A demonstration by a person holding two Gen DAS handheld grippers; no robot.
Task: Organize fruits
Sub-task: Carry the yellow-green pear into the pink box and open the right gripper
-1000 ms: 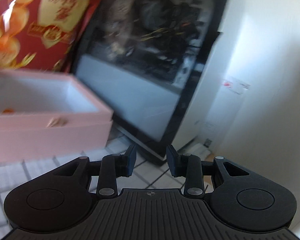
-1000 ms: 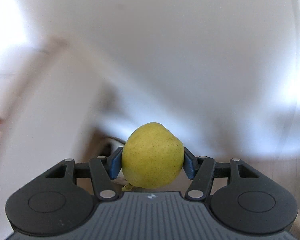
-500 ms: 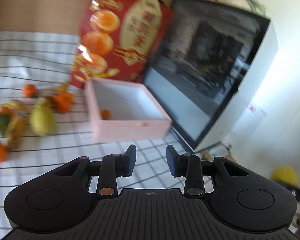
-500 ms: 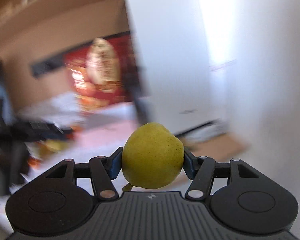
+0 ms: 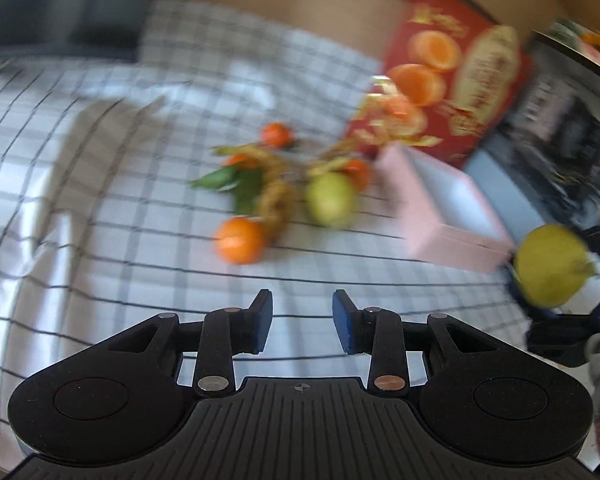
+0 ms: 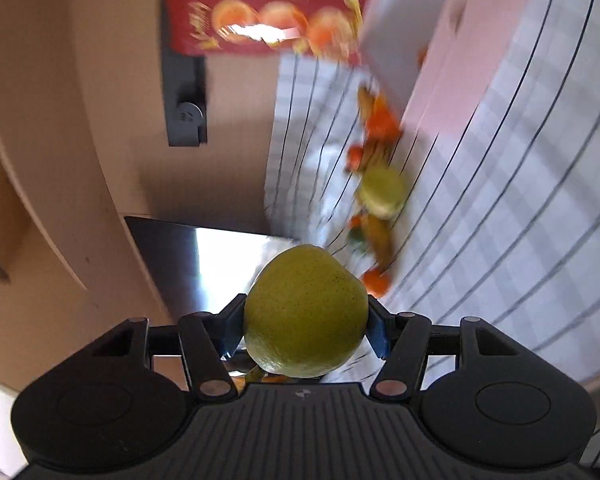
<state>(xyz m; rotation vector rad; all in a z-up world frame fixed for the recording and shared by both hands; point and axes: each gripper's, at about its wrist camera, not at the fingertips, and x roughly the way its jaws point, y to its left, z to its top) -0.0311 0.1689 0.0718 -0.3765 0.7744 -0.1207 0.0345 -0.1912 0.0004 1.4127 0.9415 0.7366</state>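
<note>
The checked cloth [image 5: 100, 208] covered the tabletop, with one red printed package [image 5: 456, 80] standing at its far edge behind one pink box [image 5: 452, 240]. The box interior, where visible, appeared empty, so the sorting was judged to be at an early stage. Two pears were counted: one pear [image 6: 306, 312] clamped in the right claw [image 6: 306, 320] above the cloth, and one loose pear [image 5: 330, 199] just beside the box. About four tangerines [image 5: 240, 240] lay among blurred leaves nearby, unsorted. The left claw [image 5: 302, 316] held nothing, its jaws slightly apart.
</note>
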